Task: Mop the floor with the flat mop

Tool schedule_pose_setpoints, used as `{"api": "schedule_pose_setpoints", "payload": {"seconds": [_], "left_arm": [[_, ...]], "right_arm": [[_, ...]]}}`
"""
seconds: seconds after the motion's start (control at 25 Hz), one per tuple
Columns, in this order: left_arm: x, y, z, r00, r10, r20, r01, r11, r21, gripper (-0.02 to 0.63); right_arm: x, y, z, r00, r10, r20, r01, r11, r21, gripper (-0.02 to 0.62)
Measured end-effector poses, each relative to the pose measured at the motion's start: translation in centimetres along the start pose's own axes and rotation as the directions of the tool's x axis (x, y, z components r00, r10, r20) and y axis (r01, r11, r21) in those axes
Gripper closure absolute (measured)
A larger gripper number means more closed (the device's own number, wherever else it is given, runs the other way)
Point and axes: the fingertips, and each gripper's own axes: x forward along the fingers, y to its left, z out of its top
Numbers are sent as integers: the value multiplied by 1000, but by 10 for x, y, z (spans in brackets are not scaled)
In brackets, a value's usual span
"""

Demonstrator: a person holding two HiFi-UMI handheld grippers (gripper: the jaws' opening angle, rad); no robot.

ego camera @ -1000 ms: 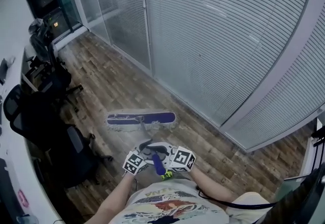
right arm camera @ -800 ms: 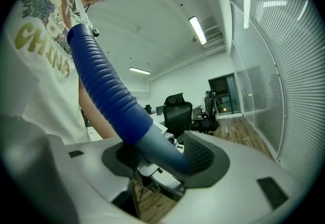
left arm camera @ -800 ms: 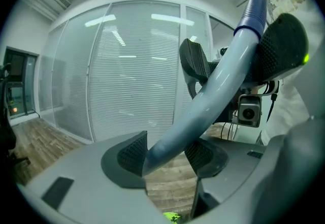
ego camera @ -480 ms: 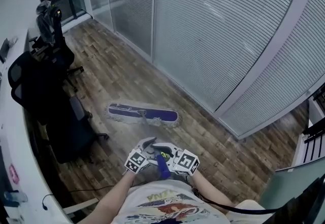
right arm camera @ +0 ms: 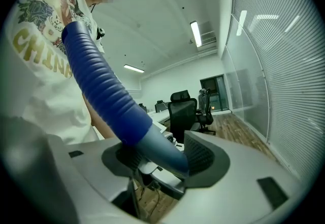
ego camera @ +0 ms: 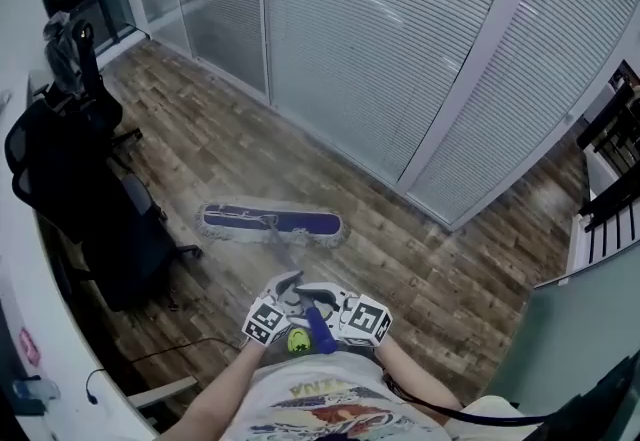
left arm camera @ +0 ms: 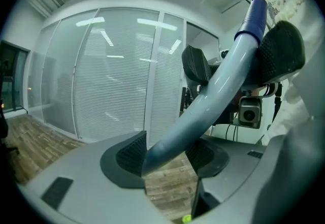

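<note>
The flat mop's blue head point(ego camera: 270, 224) with its white fringe lies on the wood floor point(ego camera: 420, 269), a little ahead of me. Its grey-blue handle point(ego camera: 285, 259) rises back to both grippers at my waist. My left gripper point(ego camera: 283, 297) holds the pole point(left arm camera: 213, 96), which runs down between the black pads point(left arm camera: 129, 154); its jaws have just been opening a little, with the pole still between them. My right gripper point(ego camera: 330, 299) is shut higher up, just below the ribbed blue grip point(right arm camera: 101, 86), with the pole point(right arm camera: 162, 152) between its pads point(right arm camera: 203, 157).
Black office chairs point(ego camera: 70, 189) and a white desk point(ego camera: 20, 329) line the left side. Glass walls with blinds point(ego camera: 380, 49) run along the far side. A thin cable point(ego camera: 170, 354) lies on the floor by the desk. Dark railing point(ego camera: 610, 159) stands at right.
The mop head has slid along the floor beside the glass wall, and both grippers have travelled with it. The chairs now sit nearer in the view. Both grippers keep the handle.
</note>
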Motion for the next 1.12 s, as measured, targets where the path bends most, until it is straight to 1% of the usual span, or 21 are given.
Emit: {"api": "schedule_pose_setpoints", "payload": {"seconds": [0.28, 0.44, 0.56, 0.72, 0.92, 1.12], "left_arm": [[-17, -113, -20, 999, -40, -20, 40, 999, 17, 396], [-28, -199, -34, 998, -58, -20, 58, 998, 12, 393], [-33, -267, -47, 997, -70, -26, 71, 997, 25, 391], [-49, -342, -62, 995, -95, -28, 96, 995, 29, 391], [-70, -413, -73, 995, -98, -32, 99, 995, 25, 390], [-78, -445, -75, 992, -109, -55, 111, 993, 29, 390]], "right_arm": [[-59, 92, -27, 999, -35, 16, 35, 999, 14, 357], [-107, 162, -49, 999, -50, 20, 50, 999, 19, 357], [-146, 214, -70, 997, -74, 27, 73, 997, 25, 357], [-182, 278, -88, 994, -97, 41, 96, 995, 36, 357], [-212, 345, -99, 995, -93, 47, 91, 995, 40, 357], [-228, 371, -100, 991, -111, 74, 107, 993, 58, 357]]}}
